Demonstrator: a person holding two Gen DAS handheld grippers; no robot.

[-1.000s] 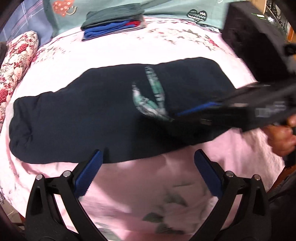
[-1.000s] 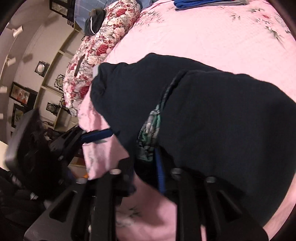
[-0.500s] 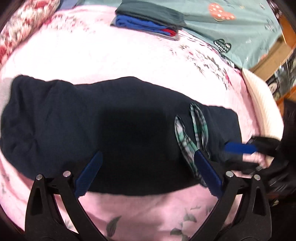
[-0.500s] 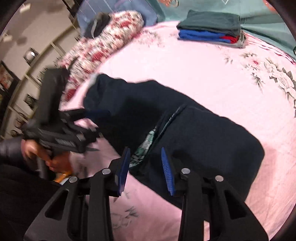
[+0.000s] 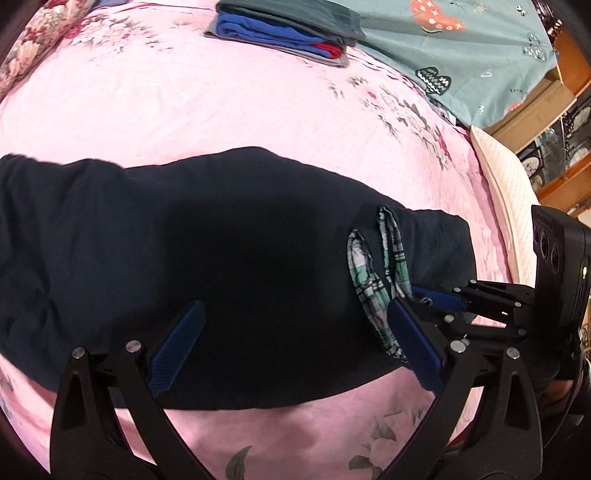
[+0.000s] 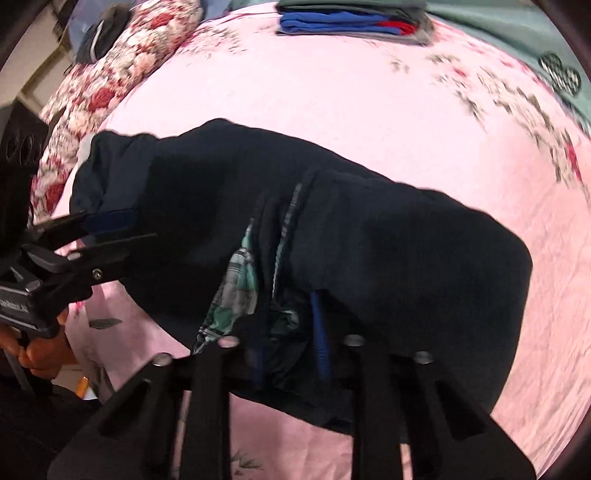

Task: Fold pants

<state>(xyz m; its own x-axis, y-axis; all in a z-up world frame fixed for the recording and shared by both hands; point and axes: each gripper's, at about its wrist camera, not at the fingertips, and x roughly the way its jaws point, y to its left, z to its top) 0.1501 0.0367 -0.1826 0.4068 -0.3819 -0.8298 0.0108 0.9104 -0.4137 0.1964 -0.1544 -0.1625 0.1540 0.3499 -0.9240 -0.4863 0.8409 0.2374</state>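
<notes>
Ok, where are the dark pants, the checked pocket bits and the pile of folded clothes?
Dark pants [image 5: 229, 236], left wrist view, on the flat middle of the fabric.
Checked pocket bits [image 5: 395, 258], left wrist view, on the right-hand plaid strip.
Pile of folded clothes [image 5: 269, 31], left wrist view, on the blue layer.

both wrist cameras look steeply down, close, sharing the pants [image 5: 221, 258].

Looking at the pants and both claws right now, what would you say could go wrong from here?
1. The right claw is closing on the pants at the near edge by the plaid lining; it may pinch only the lining or one layer, so the fold could drag unevenly.
2. The left claw is open above the pants, holding nothing; a pull from the right side alone may bunch them.
</notes>
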